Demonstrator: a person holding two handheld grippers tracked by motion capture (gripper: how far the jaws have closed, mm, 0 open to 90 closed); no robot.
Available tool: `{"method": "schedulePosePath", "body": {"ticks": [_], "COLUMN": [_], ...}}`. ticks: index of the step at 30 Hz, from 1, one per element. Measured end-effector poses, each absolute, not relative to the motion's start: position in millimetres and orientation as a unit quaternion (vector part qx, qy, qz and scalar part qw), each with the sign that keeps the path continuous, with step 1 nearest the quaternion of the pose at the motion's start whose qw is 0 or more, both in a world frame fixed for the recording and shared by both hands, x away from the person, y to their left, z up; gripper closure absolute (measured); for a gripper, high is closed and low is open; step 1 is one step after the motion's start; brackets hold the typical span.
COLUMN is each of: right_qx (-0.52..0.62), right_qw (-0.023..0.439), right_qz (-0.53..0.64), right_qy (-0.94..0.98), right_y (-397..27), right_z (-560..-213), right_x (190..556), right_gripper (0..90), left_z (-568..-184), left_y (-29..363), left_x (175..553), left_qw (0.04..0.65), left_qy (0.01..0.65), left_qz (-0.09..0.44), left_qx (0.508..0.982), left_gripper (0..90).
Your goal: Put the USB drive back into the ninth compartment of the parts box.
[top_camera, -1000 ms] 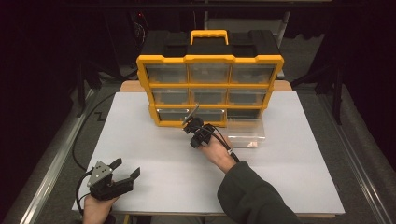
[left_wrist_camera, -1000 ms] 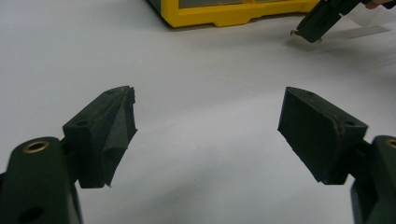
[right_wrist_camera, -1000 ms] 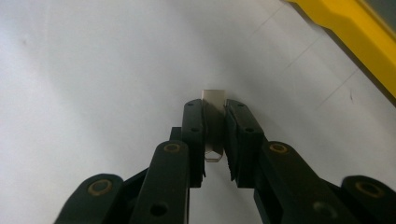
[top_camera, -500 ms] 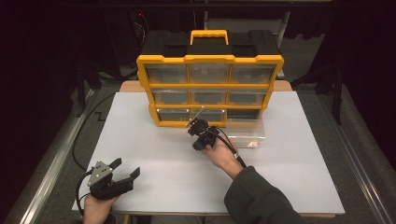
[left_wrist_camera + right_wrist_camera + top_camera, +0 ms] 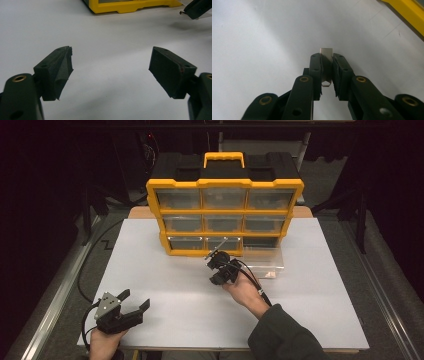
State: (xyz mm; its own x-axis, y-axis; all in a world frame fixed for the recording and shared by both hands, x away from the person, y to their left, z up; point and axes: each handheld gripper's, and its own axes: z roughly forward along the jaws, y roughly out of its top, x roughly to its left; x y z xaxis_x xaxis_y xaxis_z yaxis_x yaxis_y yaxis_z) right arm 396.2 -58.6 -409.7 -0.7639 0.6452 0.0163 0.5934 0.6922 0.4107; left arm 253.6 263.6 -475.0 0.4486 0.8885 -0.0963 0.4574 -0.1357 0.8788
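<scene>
Nearby, yellow organizer [image 5: 225, 215], clear drawer [image 5: 260, 262] pulled out, right claw [image 5: 327, 65] pinching metal strip [image 5: 326, 56], left claw [image 5: 110, 72] spread

Clamped between the right gripper [image 5: 327, 75] jaws, a flat metal strip [image 5: 326, 56] with only its top end and a small lower tip exposed – middle covered by the pads, kind of part impossible to tell. Too dim and small in the high view to make out the contents of the organizer's [image 5: 225, 185] clear drawers, with the pulled-out clear drawer [image 5: 262, 262] partly masked by that gripper. Cropped in the left gripper view – the organizer down to its yellow base, the far gripper to a dark tip.
</scene>
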Motion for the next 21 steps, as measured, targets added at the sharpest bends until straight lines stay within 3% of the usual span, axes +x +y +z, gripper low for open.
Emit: {"method": "schedulePosePath", "body": {"ticks": [21], "right_qx": [0.333], "right_qw": [0.065], "right_qz": [0.22], "right_qy": [0.914], "right_y": [-86.4], "right_z": [-412.0], "right_x": [378.4], "right_gripper": [79.6], "left_z": [-474.8], "left_y": [264.2], "left_x": [253.2], "left_qw": [0.46], "left_qy": [0.471], "left_qz": [0.236], "left_qx": [0.715], "left_gripper": [19.9]}}
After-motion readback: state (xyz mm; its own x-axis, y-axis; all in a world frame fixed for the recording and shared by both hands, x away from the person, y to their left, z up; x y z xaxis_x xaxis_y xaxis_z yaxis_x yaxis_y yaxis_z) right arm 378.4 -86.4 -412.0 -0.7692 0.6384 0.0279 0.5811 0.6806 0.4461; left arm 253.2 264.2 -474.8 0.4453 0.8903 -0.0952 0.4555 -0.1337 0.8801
